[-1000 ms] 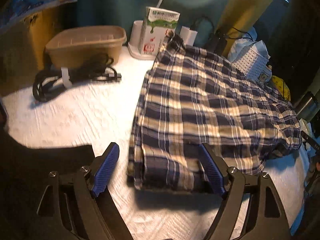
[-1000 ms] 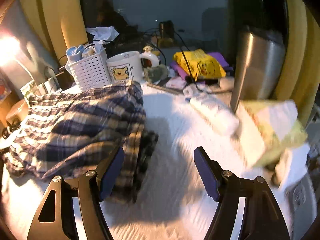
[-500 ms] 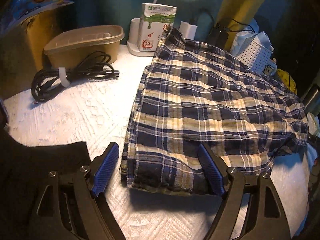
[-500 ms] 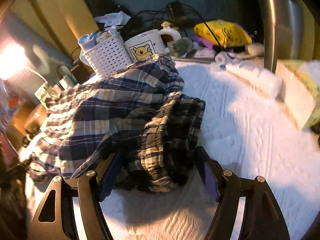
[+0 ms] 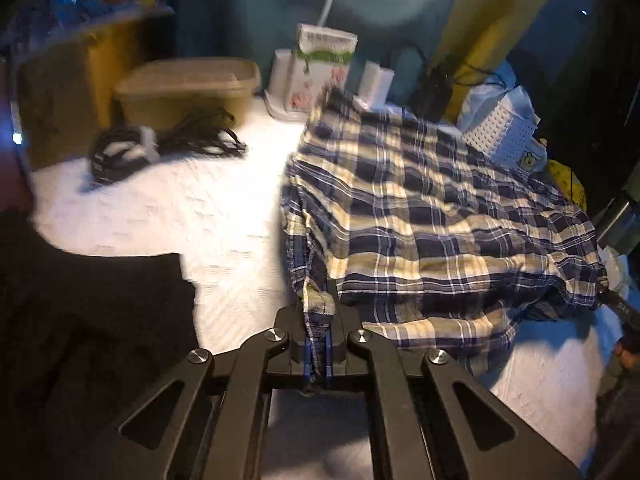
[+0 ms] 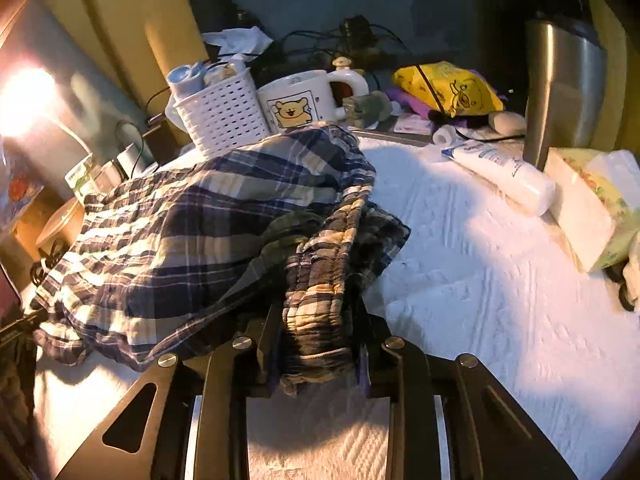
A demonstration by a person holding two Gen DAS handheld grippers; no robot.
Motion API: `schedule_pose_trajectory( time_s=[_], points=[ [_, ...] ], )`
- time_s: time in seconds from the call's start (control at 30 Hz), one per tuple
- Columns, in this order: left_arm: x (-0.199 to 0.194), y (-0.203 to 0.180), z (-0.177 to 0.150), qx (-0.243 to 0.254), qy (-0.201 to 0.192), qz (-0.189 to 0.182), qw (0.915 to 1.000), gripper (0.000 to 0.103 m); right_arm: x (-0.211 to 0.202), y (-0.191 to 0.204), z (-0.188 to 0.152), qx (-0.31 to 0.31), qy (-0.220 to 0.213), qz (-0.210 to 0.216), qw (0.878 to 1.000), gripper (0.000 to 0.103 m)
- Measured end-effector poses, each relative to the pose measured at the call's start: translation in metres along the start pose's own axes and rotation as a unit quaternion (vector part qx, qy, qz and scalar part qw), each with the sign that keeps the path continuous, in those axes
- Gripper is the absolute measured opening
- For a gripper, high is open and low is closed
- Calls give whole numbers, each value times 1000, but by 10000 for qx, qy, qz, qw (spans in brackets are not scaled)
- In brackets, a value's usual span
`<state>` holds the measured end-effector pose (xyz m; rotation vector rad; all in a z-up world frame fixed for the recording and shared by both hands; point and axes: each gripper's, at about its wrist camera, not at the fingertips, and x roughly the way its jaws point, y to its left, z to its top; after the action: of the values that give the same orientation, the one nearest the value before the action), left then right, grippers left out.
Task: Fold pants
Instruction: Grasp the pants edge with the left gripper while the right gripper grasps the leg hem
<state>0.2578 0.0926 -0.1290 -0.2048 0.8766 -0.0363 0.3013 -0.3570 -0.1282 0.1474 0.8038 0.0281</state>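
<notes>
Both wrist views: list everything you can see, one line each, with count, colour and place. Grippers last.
plaid pants: one, navy and cream, lying on the white cover, edges lifted by both grippers
white cover: one, textured, under everything
cable bundle: one, black, far left on the cover
tan tub: one, behind the cables
carton: one, white and green, at the back
white basket: one, behind the pants
bear mug: one, white, right of the basket
yellow bag: one, back right
white tube: one, lying right
steel container: one, far right
left gripper: shut on the pants' edge
right gripper: shut on the bunched waistband
</notes>
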Motion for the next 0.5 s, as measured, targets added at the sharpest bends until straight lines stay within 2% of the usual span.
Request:
schedule_pose_trajectory(
  time_s=[0.17,0.33,0.5],
  points=[
    [-15,-4,-8,200,38,34,9998,3,-12,10,-2,-278,-162,-247,9992,28],
    [-42,-15,-4,560,34,63,9984,3,-37,9,4,-394,-594,-565,9959,28],
    [-63,-29,-15,819,130,184,9964,3,-58,-4,2,-262,-808,-531,9950,28]
  ],
)
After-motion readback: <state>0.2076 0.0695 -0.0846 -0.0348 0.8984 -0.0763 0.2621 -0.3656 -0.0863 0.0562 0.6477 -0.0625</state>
